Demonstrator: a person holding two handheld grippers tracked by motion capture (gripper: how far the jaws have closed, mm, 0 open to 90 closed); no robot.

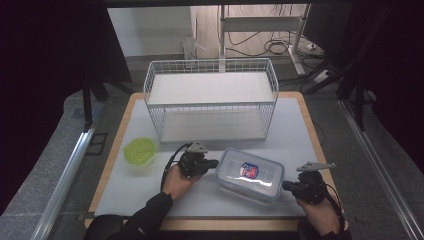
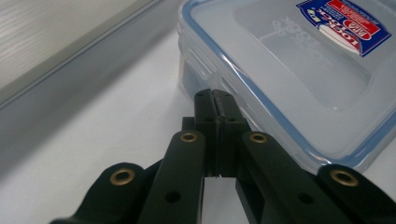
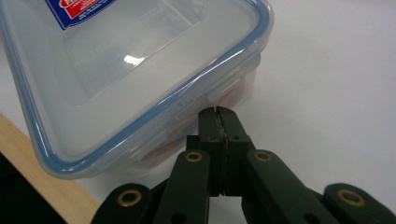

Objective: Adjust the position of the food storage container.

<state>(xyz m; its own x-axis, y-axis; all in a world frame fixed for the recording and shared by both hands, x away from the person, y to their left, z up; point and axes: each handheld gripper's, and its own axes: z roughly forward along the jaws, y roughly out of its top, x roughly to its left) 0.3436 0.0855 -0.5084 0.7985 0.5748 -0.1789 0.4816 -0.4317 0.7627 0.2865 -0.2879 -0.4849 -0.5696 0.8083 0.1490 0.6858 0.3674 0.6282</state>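
While the clear lidded container (image 1: 249,174) lies on the white mat (image 1: 200,200) in front of the person, it sits exactly between the two grippers, with its long axis going from one to the other, a little slanted. The left gripper (image 1: 212,163) stands at its left short end and the right gripper (image 1: 286,186) at its right short end, both about equally near. Each has its jaws pressed together with nothing between them. In the left gripper view the tips (image 2: 214,95) point at the side latch; they seem to touch it, but I cannot be sure. Behind the container stands the wire basket (image 1: 210,100), and the green round box (image 1: 139,150) is well apart at the left. Nothing stands in the way.
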